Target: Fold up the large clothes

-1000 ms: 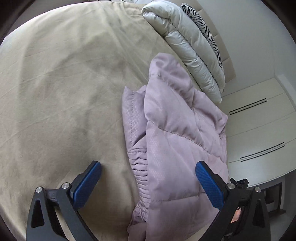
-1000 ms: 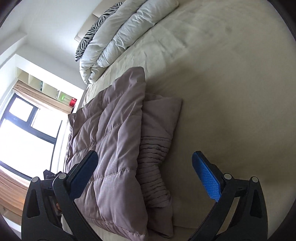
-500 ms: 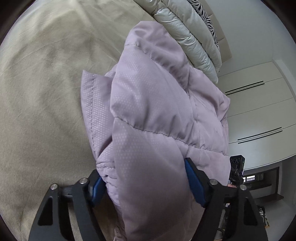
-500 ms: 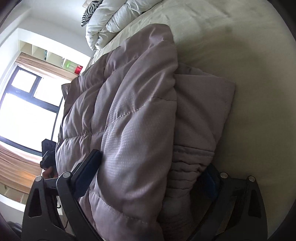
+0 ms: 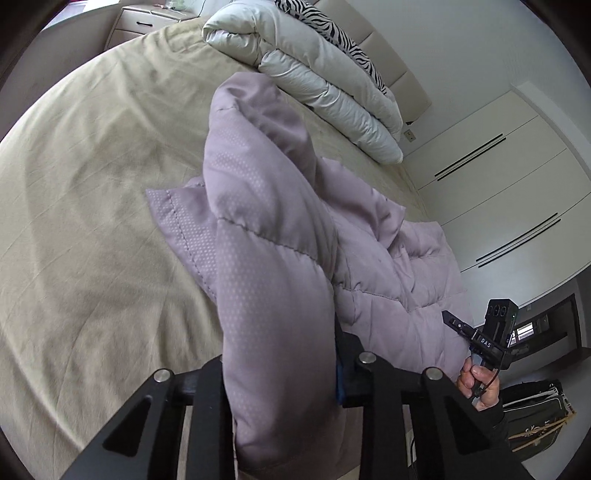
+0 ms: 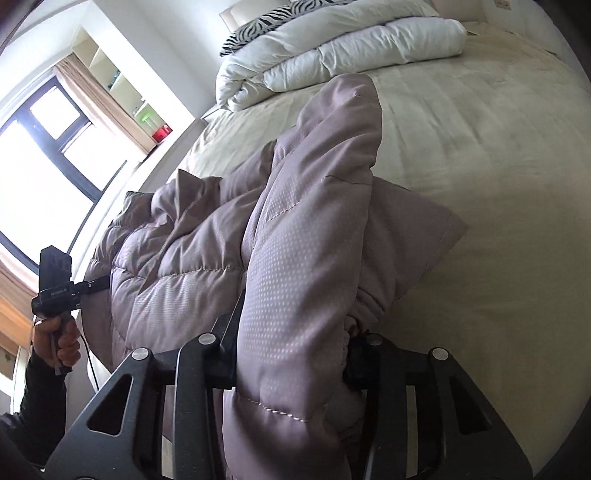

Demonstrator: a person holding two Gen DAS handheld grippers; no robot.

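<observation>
A lilac quilted puffer jacket lies folded at the near edge of a beige bed. My left gripper has a thick fold of the jacket's edge between its jaws, which are closing, and the pads press into the padding. In the right wrist view the same jacket rises off the bed. My right gripper is closing on the fold by the ribbed cuff, with its pads squeezing the fabric. The jacket hides both sets of fingertips.
A rolled white duvet and a zebra pillow lie at the head of the bed. White wardrobe doors stand to the right, with a bag on the floor. A window is on the left. A person's hand grips the other handle.
Both grippers went from wide open above the bed to clamped on the jacket's near edge. They have since risen, lifting that edge off the sheet.
</observation>
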